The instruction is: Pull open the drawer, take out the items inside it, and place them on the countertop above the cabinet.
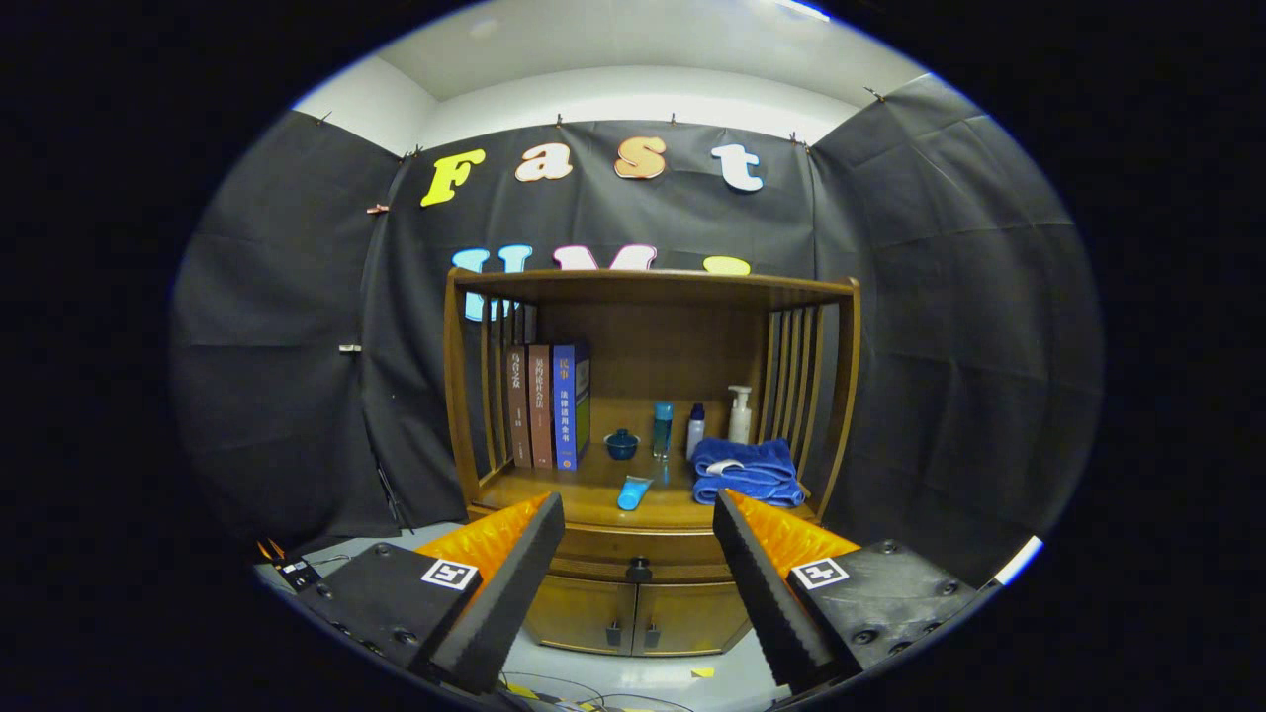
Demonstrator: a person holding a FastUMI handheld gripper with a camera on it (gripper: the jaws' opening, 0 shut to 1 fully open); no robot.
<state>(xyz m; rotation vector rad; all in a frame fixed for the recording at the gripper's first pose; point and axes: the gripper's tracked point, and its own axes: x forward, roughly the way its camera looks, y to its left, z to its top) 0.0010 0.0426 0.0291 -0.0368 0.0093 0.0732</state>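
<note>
Below countertop [593, 499], lower centre of frame: drawer [633, 546] apparently closed, knob [639, 570] centred. Gripper [638, 519] fingers apart, empty, short of cabinet [633, 613]. Drawer contents unseen. Any pull: align fingers on knob, draw straight.

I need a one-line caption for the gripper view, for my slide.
Open gripper faces a wooden cabinet, its drawer shut, knob between the fingers.
</note>
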